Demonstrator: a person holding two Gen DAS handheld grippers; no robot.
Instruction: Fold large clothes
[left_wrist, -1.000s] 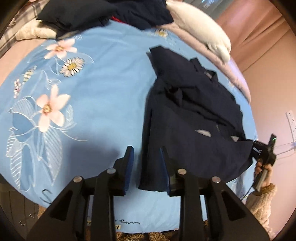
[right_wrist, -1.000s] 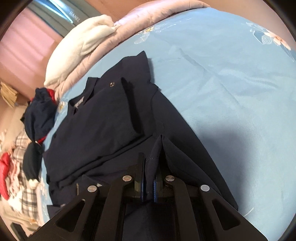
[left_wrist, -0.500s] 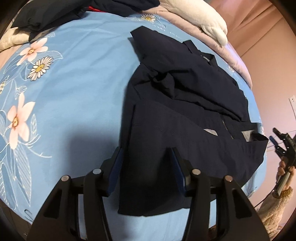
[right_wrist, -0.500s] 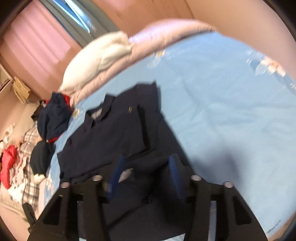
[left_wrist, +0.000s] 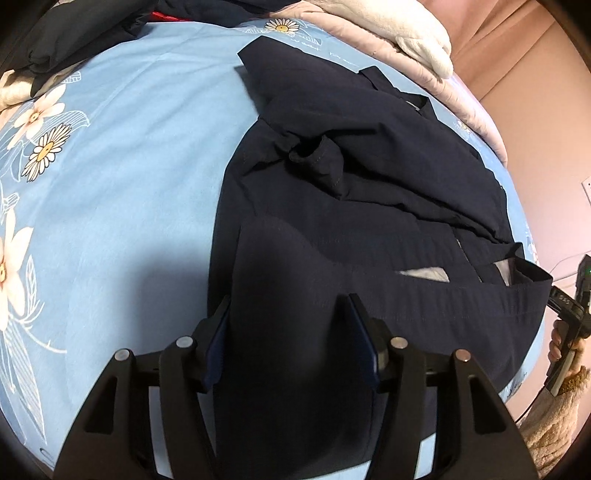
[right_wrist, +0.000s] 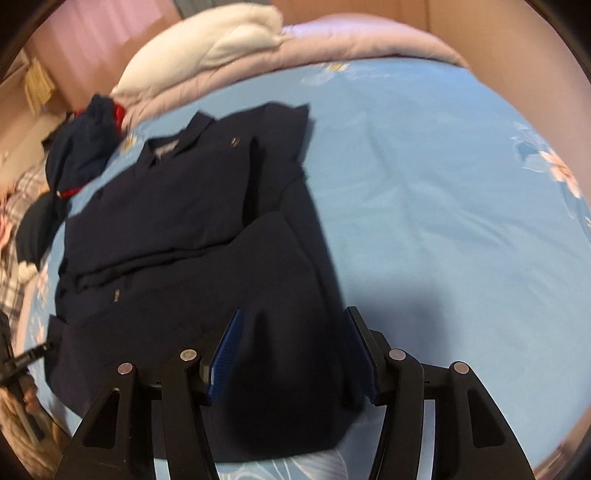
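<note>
Navy jacket (left_wrist: 369, 206) lies on the blue flowered bed sheet (left_wrist: 140, 177), collar toward the pillows, its lower hem turned up over the body so that a doubled band runs across the near part; a sleeve end (left_wrist: 317, 162) sits bunched on the chest. The fold of the hem looks just laid, and the step in hand is the letting go: the left tongs (left_wrist: 291, 339) stand partly apart over the near left corner of the cloth, and the right tongs (right_wrist: 295, 350) stand likewise over the near right corner, both having just been opening, with dark cloth showing between the blue pads but nothing pinched that I can make out. In the left view the right tongs show at the far right edge, in a hand with a fleecy cuff. The next move, as I judge it, calls for smoothing the crumpled sleeve flat and then taking fresh grips for a further fold, side to side or bottom to top. Around it, a white pillow (right_wrist: 236, 40) and pink quilt (right_wrist: 369, 40) lie past the collar, and a heap of dark and red clothes (right_wrist: 88, 136) sits near the shoulder. The wide open sheet to one side leaves room, so little stands in the way.
</note>
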